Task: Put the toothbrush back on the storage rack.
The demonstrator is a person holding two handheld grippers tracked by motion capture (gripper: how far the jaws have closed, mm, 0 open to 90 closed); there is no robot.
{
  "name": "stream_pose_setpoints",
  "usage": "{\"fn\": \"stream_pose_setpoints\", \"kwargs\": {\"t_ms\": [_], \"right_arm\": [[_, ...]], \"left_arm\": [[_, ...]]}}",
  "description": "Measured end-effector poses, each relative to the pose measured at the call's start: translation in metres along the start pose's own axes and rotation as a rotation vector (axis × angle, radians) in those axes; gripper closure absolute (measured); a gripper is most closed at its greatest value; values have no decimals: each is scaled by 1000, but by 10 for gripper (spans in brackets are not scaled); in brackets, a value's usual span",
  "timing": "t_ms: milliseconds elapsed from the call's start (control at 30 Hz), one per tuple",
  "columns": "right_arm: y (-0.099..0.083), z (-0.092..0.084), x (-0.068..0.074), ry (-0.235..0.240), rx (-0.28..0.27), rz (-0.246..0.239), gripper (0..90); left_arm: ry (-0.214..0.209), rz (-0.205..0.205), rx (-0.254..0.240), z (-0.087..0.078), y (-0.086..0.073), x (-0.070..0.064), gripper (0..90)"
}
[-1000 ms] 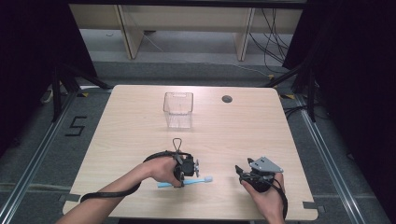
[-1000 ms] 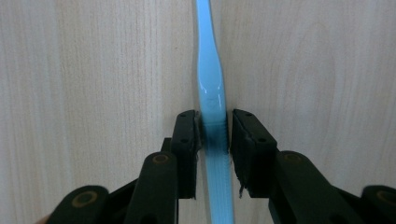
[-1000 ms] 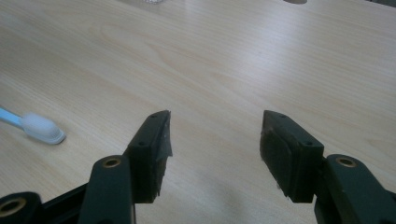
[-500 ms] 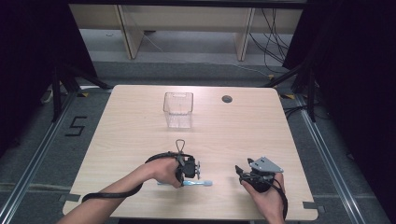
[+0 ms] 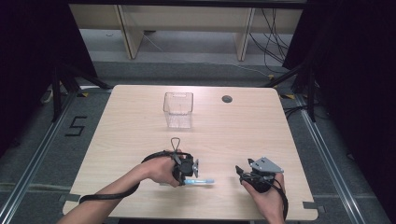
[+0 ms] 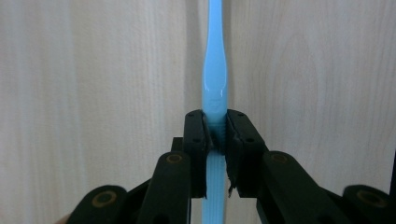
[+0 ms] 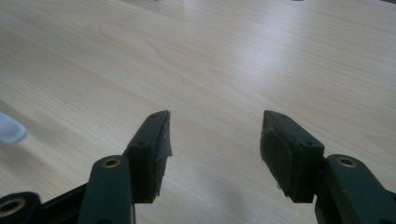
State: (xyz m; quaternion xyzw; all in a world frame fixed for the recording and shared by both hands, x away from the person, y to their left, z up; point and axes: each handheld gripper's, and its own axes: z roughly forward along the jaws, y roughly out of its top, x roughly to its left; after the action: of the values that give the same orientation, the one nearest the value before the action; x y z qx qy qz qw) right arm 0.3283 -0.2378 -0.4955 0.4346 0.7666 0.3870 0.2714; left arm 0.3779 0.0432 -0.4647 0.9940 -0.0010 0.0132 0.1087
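A pale wooden table point(image 5: 140, 135) with rounded corners stands on a grey floor point(image 5: 42, 154) between black curtains, with a light wooden shelf unit point(image 5: 187, 23) and loose cables point(image 5: 275, 32) behind it. A floor marking reading "5" point(image 5: 75, 126) lies to the table's left. Toward the far side of the table sits a clear plastic box point(image 5: 178, 109), upright and open-topped, with a small dark round grommet point(image 5: 227, 99) to its right.

Near the front edge, a person's two forearms reach in. The left hand-held gripper point(image 5: 190, 173) lies low at the table, its black strap looping back along the arm; the right hand-held gripper point(image 5: 243, 172), topped by a grey three-cornered plate, is held well apart from it.

The left gripper view gives the detail the high view cannot: the jaws are clamped on the ribbed part of a light blue toothbrush point(image 6: 214, 79), whose handle runs straight ahead over the wood grain. The right gripper view shows its own jaws spread wide over bare wood, holding nothing. In the high view the toothbrush point(image 5: 200, 181) juts rightward from the left hand-held gripper.
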Motion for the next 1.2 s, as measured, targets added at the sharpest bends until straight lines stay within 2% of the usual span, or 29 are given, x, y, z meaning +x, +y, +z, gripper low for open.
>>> {"fn": "stream_pose_setpoints", "kwargs": {"t_ms": [33, 67, 100, 133, 167, 200, 233, 267, 333, 400, 433, 467, 533, 667, 733, 867, 1000, 1067, 1133, 1167, 1200], "right_arm": [[0, 0, 1, 18, 8, 18, 436], [0, 0, 0, 20, 6, 14, 436], [0, 0, 0, 8, 2, 9, 436], [0, -1, 1, 2, 4, 33, 436], [0, -1, 1, 2, 4, 33, 436], [-1, -1, 1, 1, 4, 40, 436], [0, 0, 0, 2, -2, 23, 436], [-1, -1, 2, -1, 7, 51, 436], [-1, 0, 2, -1, 0, 33, 436], [-1, 0, 4, 10, 15, 59, 436], [-1, 0, 4, 10, 14, 56, 436], [-1, 1, 3, 0, 3, 38, 436], [-1, 1, 2, -1, 1, 29, 436], [-1, 1, 2, -2, -3, 24, 436], [-2, 1, 3, -2, 1, 35, 436], [-2, 2, 3, -1, -3, 22, 437], [-2, 2, 3, -2, -3, 31, 437], [-2, 1, 2, -10, -8, 13, 437], [-2, 2, 2, -9, -9, 14, 436], [-2, 2, 2, -9, -9, 14, 436], [-2, 2, 3, -5, -5, 33, 436]], "left_arm": [[2, 2, -21, -3, -2, 1, 783], [6, 6, -44, -6, -4, 2, 783], [12, 4, -72, -8, -7, 3, 783], [21, 0, -106, -11, -9, 4, 783], [21, 0, -106, -11, -9, 4, 782], [38, -14, -166, -15, -15, 5, 783], [41, -29, -191, -16, -18, 6, 783], [51, -31, -214, -18, -20, 7, 783], [67, -49, -271, -21, -26, 8, 783], [83, -69, -334, -24, -32, 9, 783], [93, -72, -363, -26, -35, 9, 783], [100, -97, -417, -27, -37, 8, 783], [122, -84, -462, -32, -44, 11, 783], [150, -122, -607, -36, -54, 11, 783], [169, -145, -659, -37, -58, 11, 783], [205, -150, -759, -39, -66, 14, 783], [229, -207, -880, -39, -73, 14, 784], [250, -228, -934, -40, -77, 14, 784], [264, -251, -977, -41, -79, 13, 784], [264, -251, -977, -41, -79, 13, 784], [290, -273, -1027, -42, -83, 14, 784]]}}
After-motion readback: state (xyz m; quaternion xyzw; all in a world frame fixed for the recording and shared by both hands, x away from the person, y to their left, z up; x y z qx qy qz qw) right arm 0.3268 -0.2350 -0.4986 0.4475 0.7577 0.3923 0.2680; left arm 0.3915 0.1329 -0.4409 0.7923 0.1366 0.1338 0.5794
